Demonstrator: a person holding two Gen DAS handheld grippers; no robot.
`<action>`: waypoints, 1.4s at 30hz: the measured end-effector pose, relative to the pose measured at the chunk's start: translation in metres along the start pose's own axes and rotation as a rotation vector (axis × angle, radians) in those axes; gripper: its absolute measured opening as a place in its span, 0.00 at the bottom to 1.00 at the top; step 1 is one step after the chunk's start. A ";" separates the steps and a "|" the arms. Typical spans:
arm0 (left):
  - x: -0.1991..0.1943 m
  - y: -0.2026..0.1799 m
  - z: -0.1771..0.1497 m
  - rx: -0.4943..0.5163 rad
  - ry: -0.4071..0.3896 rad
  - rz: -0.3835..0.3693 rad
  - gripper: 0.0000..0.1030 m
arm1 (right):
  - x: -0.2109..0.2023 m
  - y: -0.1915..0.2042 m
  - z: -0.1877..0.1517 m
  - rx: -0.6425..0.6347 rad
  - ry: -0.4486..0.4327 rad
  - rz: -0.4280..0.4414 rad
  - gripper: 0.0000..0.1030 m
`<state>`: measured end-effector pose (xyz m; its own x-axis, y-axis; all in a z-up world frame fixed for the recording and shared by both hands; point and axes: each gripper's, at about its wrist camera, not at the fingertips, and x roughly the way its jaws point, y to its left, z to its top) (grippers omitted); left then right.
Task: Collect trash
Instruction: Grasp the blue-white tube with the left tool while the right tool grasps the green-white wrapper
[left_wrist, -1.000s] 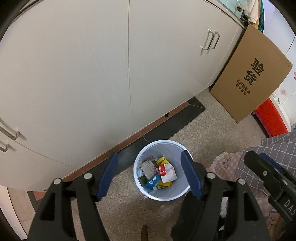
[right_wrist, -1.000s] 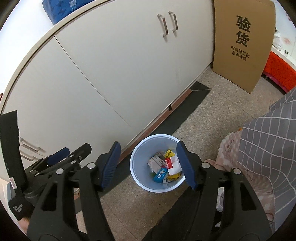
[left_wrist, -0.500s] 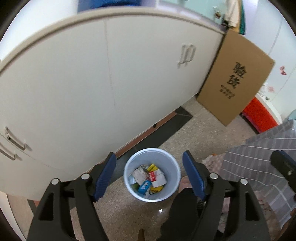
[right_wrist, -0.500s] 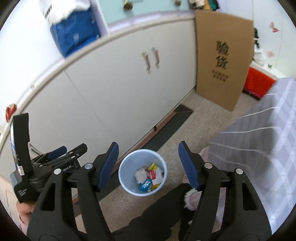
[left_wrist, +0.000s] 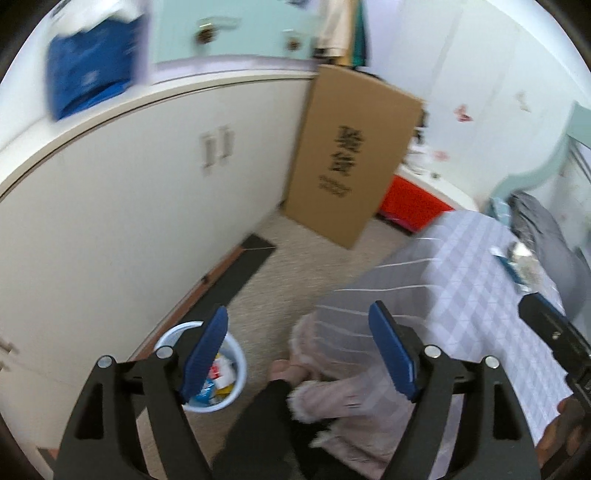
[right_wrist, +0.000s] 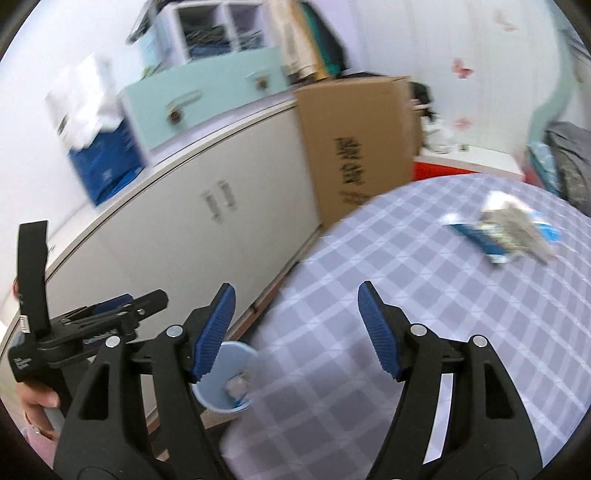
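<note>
Crumpled wrappers (right_wrist: 506, 232) far ahead-right of right gripper (right_wrist: 295, 328), jaws wide, empty: light, crinkly, slippery; pinch a bunched fold.

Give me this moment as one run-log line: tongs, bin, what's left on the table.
left tongs: opening, empty | right tongs: open, empty | bin: on floor, holds trash | wrappers: on checked tablecloth, not yet picked

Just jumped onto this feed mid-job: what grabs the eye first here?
The crumpled wrappers lying on the checked tablecloth, far right of the right wrist view, stand out first. Down by the white cabinet, the pale blue bin sits on the floor with colourful trash inside. A tall cardboard box with black print leans at the cabinet's end.
</note>
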<state>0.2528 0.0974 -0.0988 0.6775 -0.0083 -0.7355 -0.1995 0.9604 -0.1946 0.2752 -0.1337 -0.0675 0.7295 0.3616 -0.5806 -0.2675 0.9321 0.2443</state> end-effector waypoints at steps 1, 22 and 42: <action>0.000 -0.015 0.001 0.019 0.000 -0.014 0.75 | -0.005 -0.017 0.001 0.021 -0.010 -0.018 0.66; 0.095 -0.261 0.018 0.182 0.137 -0.253 0.75 | 0.043 -0.217 0.025 0.386 0.098 -0.047 0.60; 0.141 -0.320 0.018 0.355 0.097 -0.116 0.29 | 0.047 -0.232 0.032 0.379 0.055 -0.078 0.61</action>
<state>0.4248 -0.2060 -0.1282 0.6074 -0.1330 -0.7832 0.1442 0.9880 -0.0560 0.3915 -0.3335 -0.1269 0.7006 0.3005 -0.6471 0.0462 0.8860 0.4614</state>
